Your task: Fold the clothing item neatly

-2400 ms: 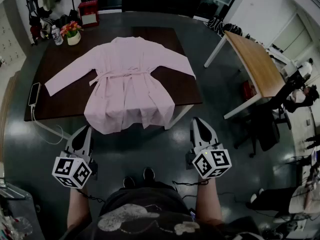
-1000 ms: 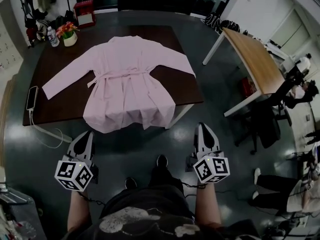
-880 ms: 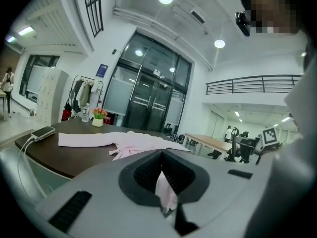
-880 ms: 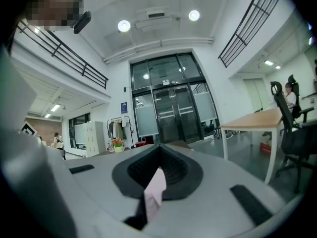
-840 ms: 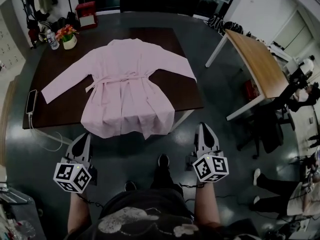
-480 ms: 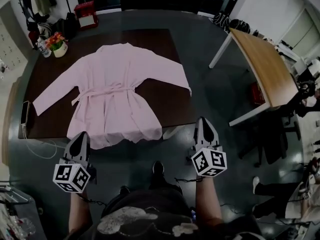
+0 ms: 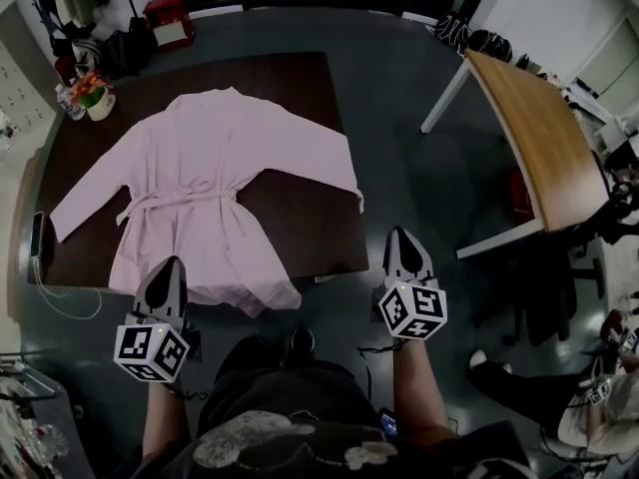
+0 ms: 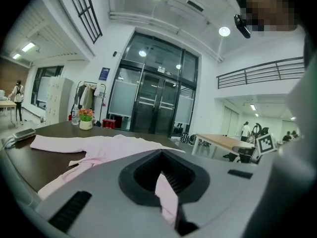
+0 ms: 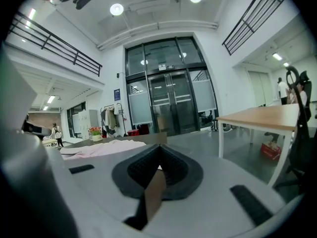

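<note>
A pink robe [image 7: 195, 183] lies spread flat on the dark brown table [image 7: 310, 218], sleeves out to both sides, belt tied at the waist, hem drooping over the near edge. My left gripper [image 7: 168, 264] is shut and holds nothing, its tip just short of the hem's left part. Off the table's near right corner, my right gripper [image 7: 401, 234] is shut too and holds nothing. The left gripper view shows the robe [image 8: 94, 145] ahead beyond the closed left gripper [image 8: 161, 153]. In the right gripper view the robe [image 9: 106, 148] lies ahead to the left of the right gripper [image 9: 159, 148].
A phone [image 7: 38, 236] with a cable lies at the table's left edge, and a flower pot [image 7: 95, 93] stands at its far left corner. A light wooden table [image 7: 534, 138] stands to the right. A red box [image 7: 168, 20] and a coat rack are at the back.
Both grippers have come forward to the table's near edge, still shut. The table and robe now sit closer and further left in the head view. The robe itself has not moved.
</note>
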`<state>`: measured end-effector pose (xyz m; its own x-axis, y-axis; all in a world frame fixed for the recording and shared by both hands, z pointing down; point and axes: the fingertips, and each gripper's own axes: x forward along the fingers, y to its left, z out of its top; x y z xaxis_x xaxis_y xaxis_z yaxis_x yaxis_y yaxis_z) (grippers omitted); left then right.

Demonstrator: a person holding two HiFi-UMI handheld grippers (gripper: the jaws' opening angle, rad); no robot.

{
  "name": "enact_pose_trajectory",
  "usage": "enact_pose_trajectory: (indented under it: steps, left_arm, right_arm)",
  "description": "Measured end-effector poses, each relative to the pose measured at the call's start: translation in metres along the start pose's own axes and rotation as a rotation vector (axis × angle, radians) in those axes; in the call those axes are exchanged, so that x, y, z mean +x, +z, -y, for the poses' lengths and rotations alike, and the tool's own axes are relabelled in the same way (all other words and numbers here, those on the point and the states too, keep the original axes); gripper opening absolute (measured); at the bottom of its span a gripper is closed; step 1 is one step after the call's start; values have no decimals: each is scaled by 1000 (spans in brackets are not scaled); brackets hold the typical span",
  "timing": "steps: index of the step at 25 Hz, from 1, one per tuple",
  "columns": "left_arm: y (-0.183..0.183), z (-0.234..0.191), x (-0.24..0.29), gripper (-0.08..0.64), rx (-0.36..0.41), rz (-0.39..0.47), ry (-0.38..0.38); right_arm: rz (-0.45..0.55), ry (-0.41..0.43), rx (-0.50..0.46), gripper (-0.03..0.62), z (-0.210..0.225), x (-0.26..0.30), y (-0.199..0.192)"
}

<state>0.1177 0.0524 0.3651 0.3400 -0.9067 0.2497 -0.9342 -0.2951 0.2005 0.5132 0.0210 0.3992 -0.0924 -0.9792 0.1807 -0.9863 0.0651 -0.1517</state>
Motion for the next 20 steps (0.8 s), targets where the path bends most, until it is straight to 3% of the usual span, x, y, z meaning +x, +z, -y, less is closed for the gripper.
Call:
enact_pose_trajectory:
  steps: [7, 14, 20]
  left_arm:
    - [-7, 4, 60, 9, 11, -69, -70]
    - [-23, 26, 135, 9, 27, -143, -196]
    - [-38, 58, 176, 9, 44, -227, -233]
  right_arm:
    - [-86, -63, 70, -8, 22, 34, -31]
    - [-201, -76, 11, -6, 51, 73, -65]
    - [-310, -12, 19, 4, 79, 98, -101]
